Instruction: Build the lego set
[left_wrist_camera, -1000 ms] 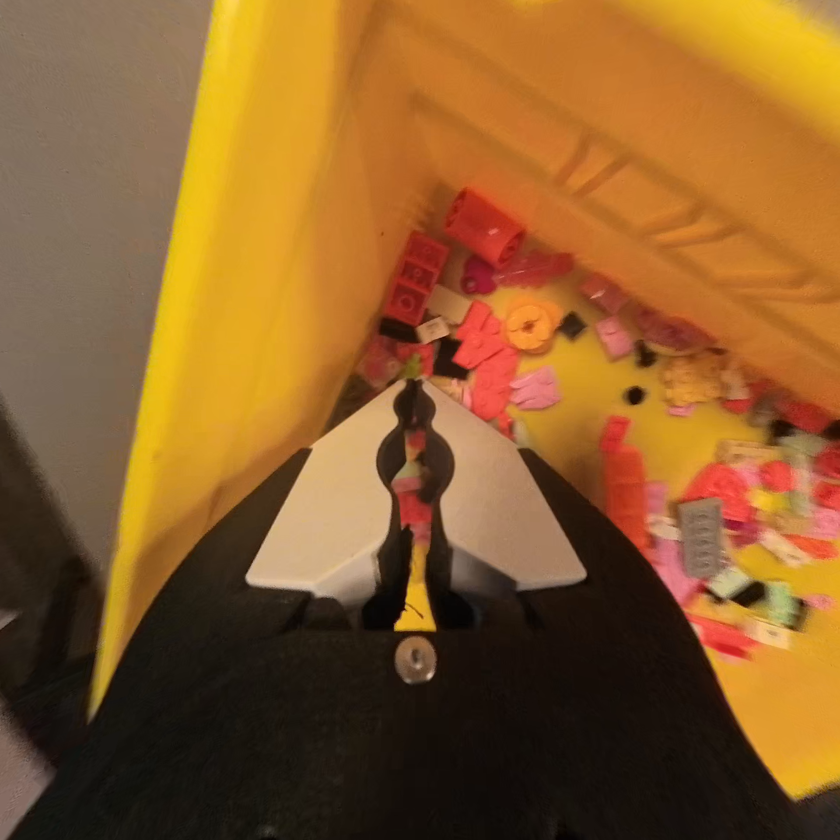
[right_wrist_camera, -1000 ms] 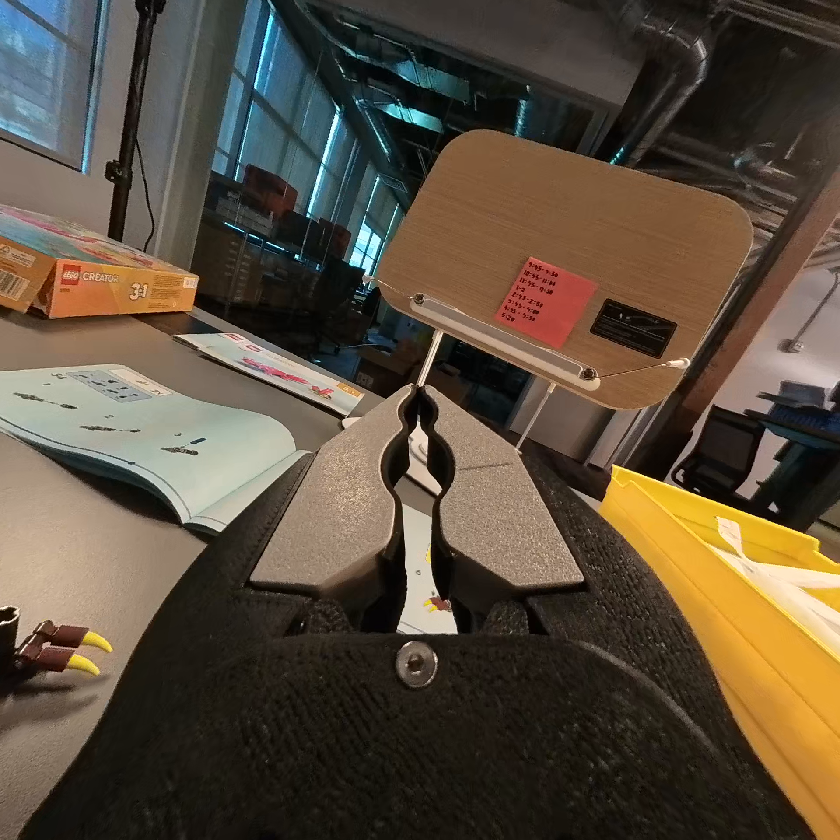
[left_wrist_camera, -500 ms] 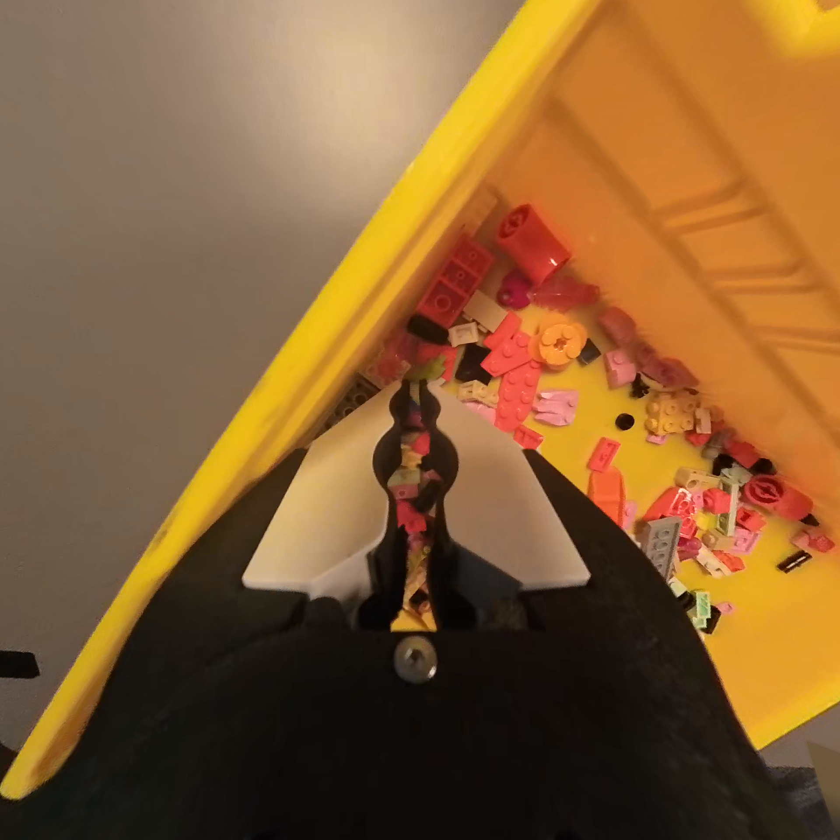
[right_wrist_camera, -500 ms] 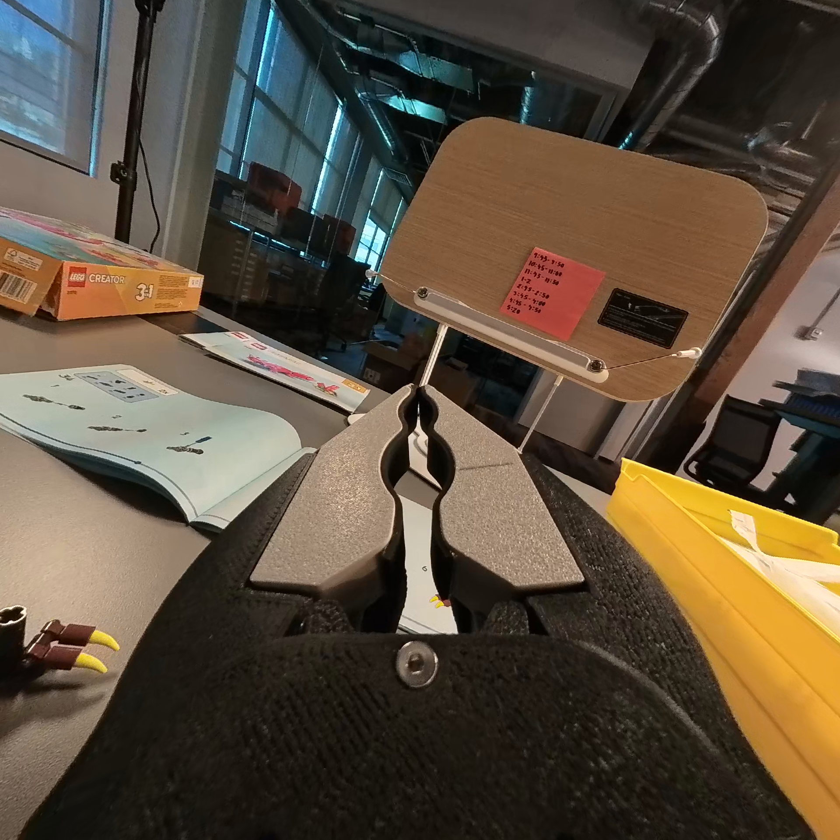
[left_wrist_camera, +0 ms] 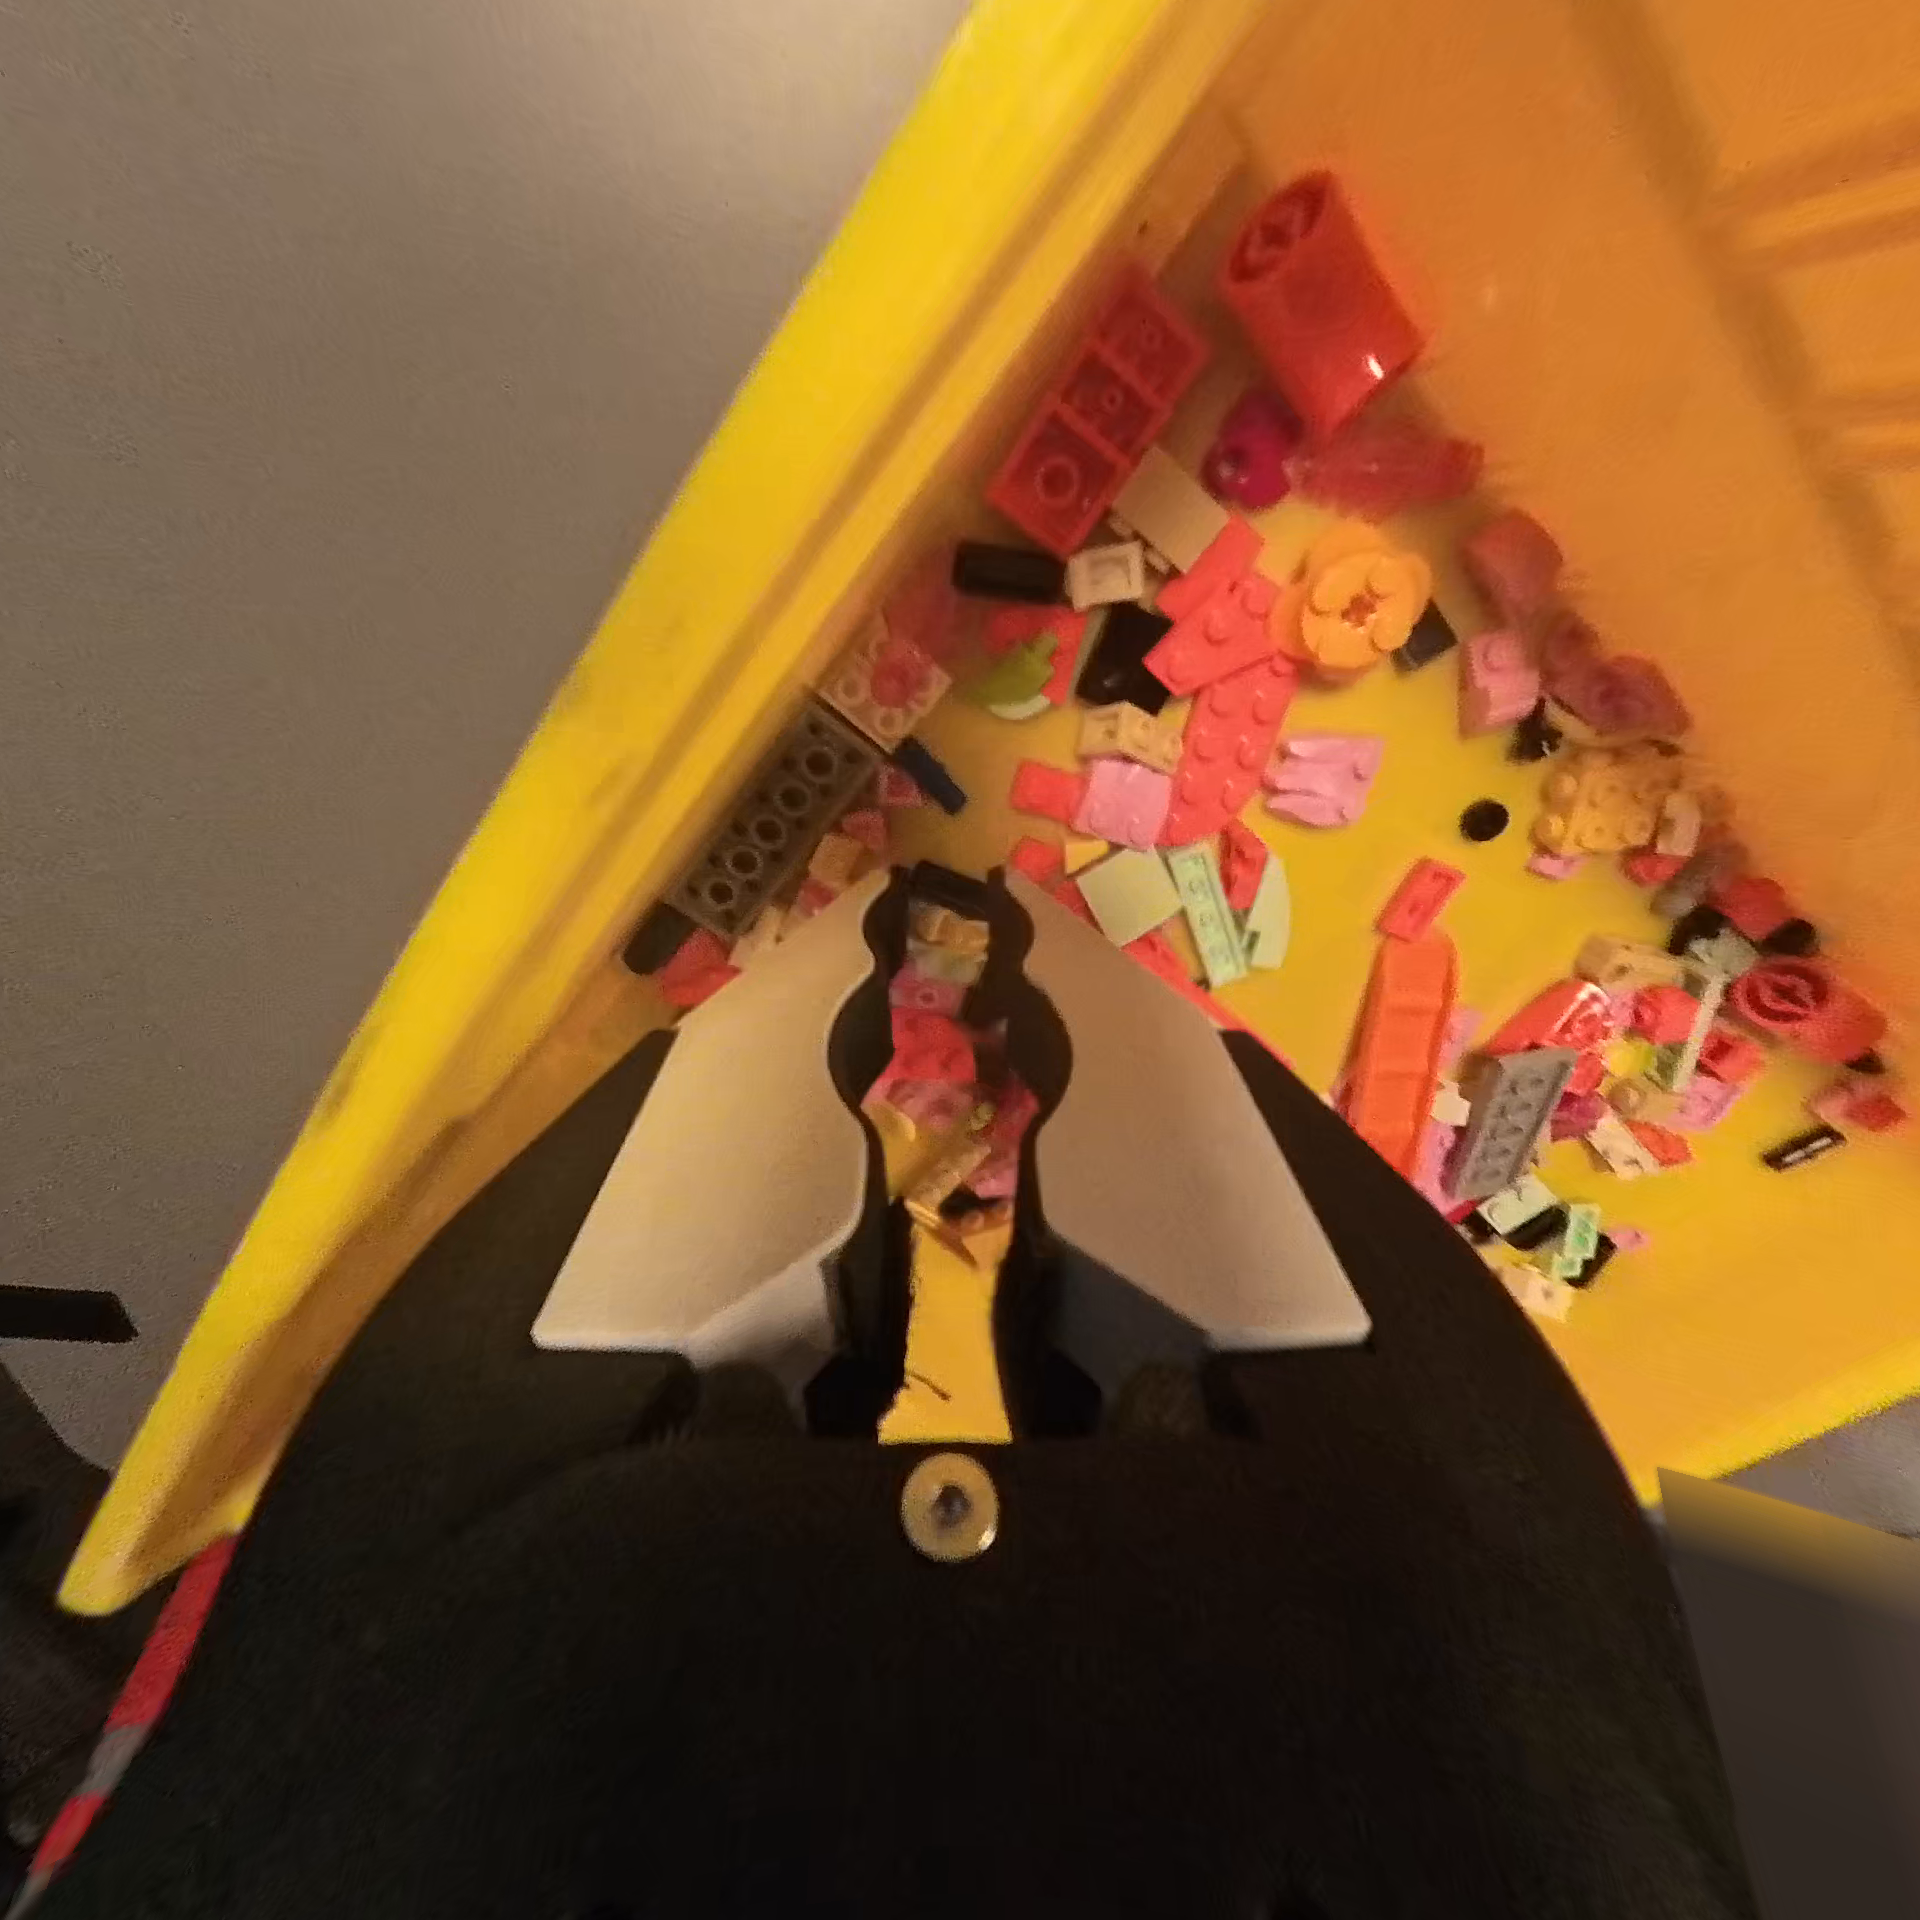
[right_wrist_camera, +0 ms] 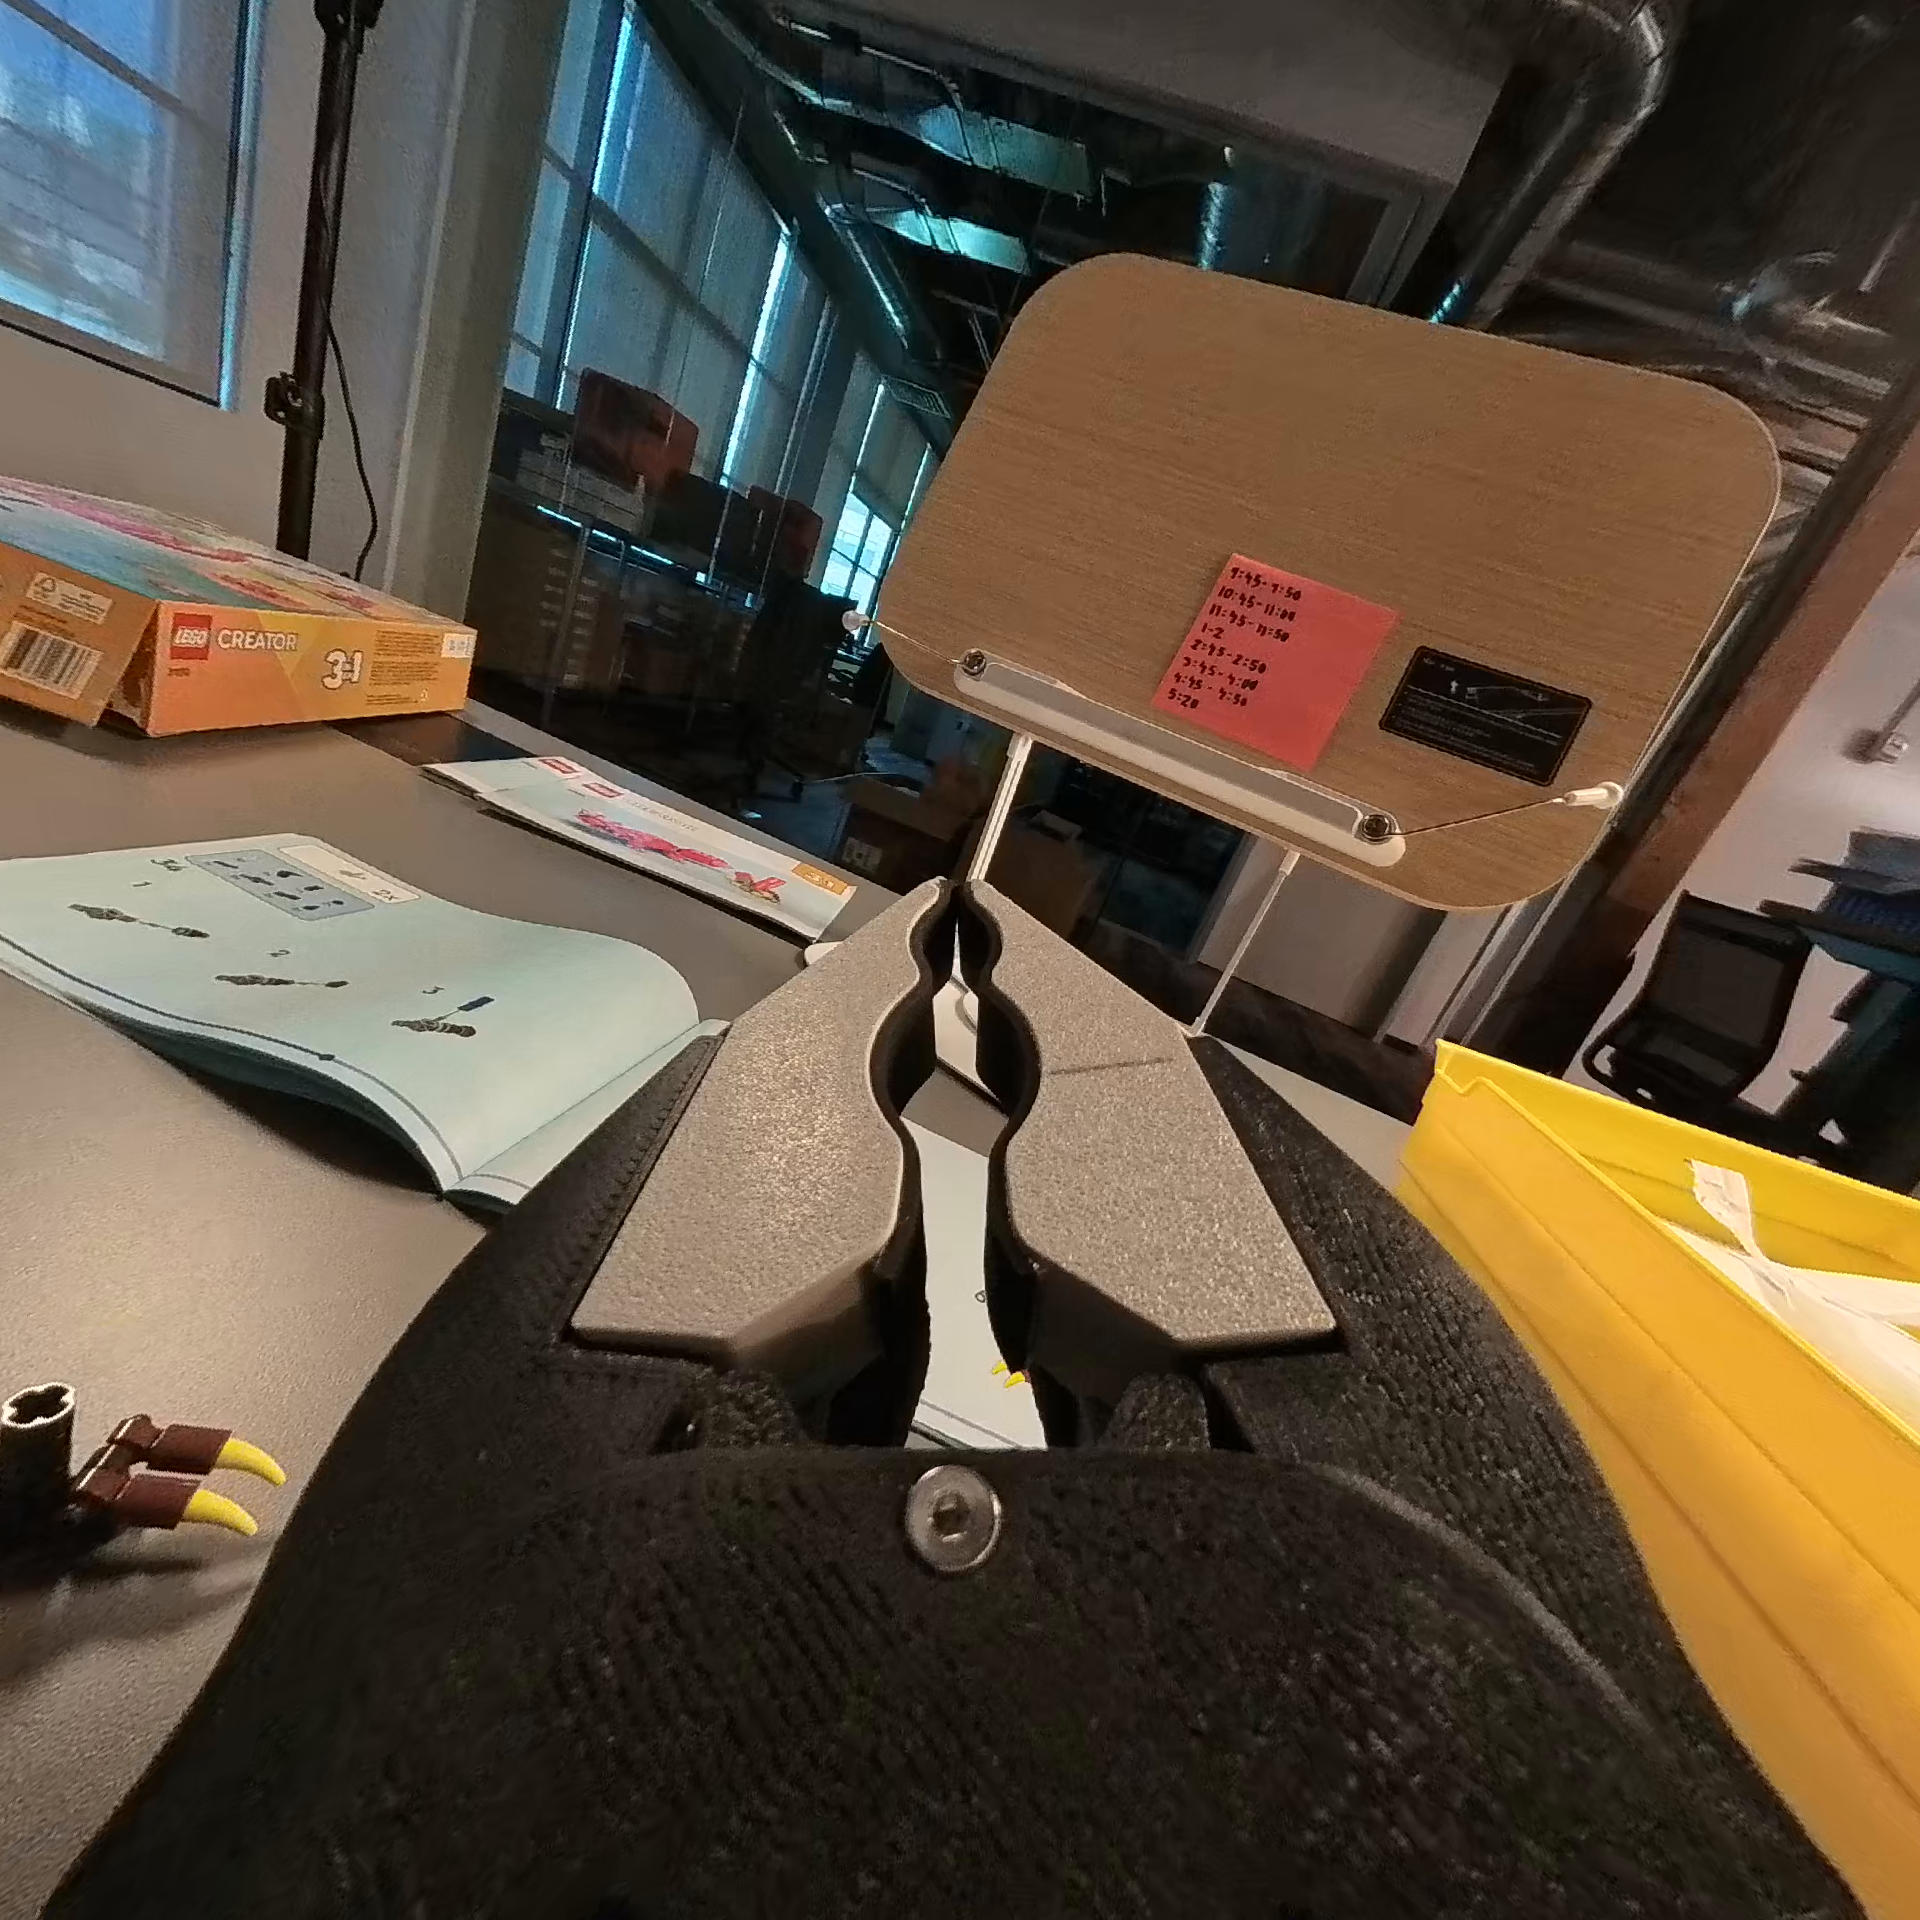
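Down in the yellow bin [left_wrist_camera: 644, 727], the left claw [left_wrist_camera: 951, 883] hung with its fingertips slightly parted above a heap of small toy bricks, pressing on none of them; a black piece [left_wrist_camera: 951, 885] lay right at the tips, though whether it touched them could not be told. Just left of the tips a grey holed brick [left_wrist_camera: 774, 821] leaned against the bin wall, and farther up lay a red studded brick [left_wrist_camera: 1101, 416] and a red cylinder piece [left_wrist_camera: 1314, 301], with an orange round piece [left_wrist_camera: 1356, 608] to the right. The right claw [right_wrist_camera: 954, 894] was clenched with its tips together on nothing, held low above the grey bench [right_wrist_camera: 156, 1195]. To its left an open instruction booklet [right_wrist_camera: 343, 997] lay flat, a second booklet [right_wrist_camera: 665, 836] beyond it, and an orange box [right_wrist_camera: 260, 665] at the far edge. A wooden book stand [right_wrist_camera: 1320, 561] carrying a pink sticky note [right_wrist_camera: 1273, 660] stood ahead. A small dark part with yellow claws [right_wrist_camera: 156, 1475] sat at the lower left.
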Motion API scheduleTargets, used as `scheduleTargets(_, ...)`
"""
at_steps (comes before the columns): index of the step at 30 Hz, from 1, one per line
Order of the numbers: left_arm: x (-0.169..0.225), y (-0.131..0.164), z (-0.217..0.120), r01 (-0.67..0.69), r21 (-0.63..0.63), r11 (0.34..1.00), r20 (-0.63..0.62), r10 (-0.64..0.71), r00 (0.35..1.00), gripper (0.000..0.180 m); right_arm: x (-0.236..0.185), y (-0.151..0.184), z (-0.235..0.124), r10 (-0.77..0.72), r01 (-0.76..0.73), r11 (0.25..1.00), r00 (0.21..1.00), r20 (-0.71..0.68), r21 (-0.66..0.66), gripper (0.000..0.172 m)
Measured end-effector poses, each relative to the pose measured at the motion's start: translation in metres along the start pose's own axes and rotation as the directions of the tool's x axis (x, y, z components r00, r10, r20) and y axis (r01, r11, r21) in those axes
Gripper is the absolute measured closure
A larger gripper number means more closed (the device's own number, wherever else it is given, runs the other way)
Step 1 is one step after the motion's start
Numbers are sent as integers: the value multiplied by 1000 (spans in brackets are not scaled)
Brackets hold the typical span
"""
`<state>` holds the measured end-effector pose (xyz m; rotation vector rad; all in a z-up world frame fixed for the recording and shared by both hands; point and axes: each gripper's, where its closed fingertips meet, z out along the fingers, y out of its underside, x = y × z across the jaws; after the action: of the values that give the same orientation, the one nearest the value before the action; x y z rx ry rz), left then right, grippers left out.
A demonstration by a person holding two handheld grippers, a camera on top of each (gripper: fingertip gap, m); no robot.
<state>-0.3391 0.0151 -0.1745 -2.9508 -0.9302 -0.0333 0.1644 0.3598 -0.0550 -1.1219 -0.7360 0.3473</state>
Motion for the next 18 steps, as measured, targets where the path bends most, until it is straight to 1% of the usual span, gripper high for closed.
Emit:
scheduleTargets(2,-3,-1,-1,3,4,1000,11,-3,1000,167,0,0,0,1,-1,1000,1000,2,0,172)
scheduleTargets(4,-7,-9,-3,-3,63,998,25,1,1000,170,-1,0,0,0,0,1000,1000,4,-1,172)
scheduleTargets(7,-3,-19,-5,4,136,991,-11,-3,1000,174,-1,0,0,1,-1,1000,1000,6,-2,172)
scheduleTargets(9,-1,-20,-3,10,139,990,-28,-6,1000,174,-1,1,0,3,-3,1000,1000,8,-4,172)
scheduleTargets(12,-3,-19,1,2,127,992,-3,-2,1000,175,-2,1,0,3,-3,1000,1000,10,-5,172)
scheduleTargets(18,1,-19,4,-3,125,992,-18,5,1000,176,-2,1,1,5,-5,1000,1000,14,-7,172)
